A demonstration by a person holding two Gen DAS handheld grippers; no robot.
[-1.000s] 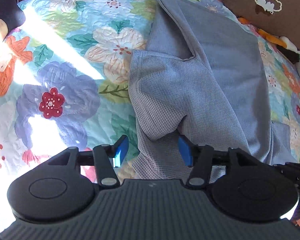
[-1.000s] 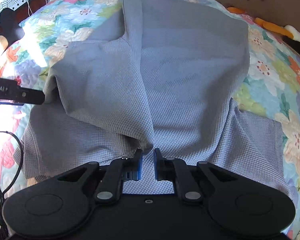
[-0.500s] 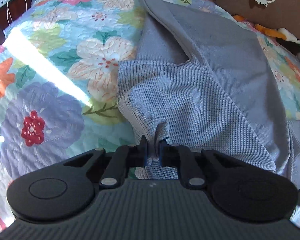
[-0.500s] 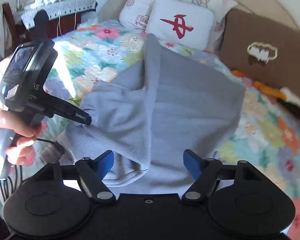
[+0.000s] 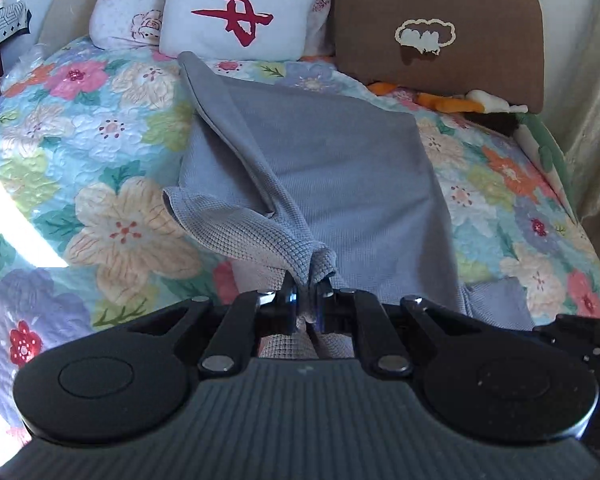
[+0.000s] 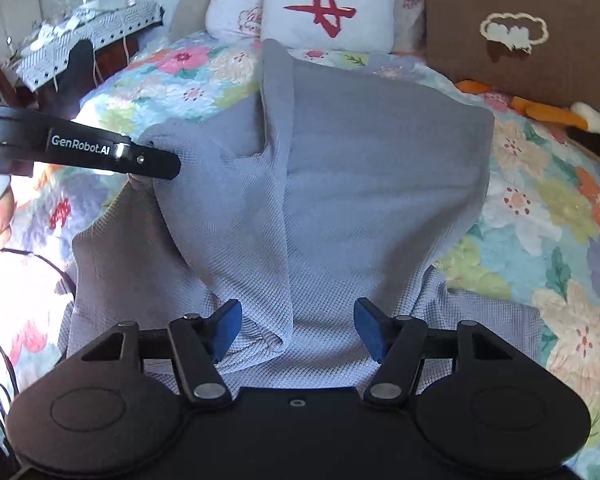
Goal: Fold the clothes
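Left wrist view: grey waffle-knit garment (image 5: 340, 184) lies rumpled, one fold lifted.

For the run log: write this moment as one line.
task: fold clothes | left gripper: shut on grey garment | right gripper: closing, nothing gripped | surface: floral quilt

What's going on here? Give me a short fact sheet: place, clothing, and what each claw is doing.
place: bed with floral quilt, pillows at its head
clothing: grey waffle-knit garment, partly folded over itself
left claw: shut on a bunched edge of the garment, lifting it
right claw: over the garment, holding nothing, its jaws apart but closing
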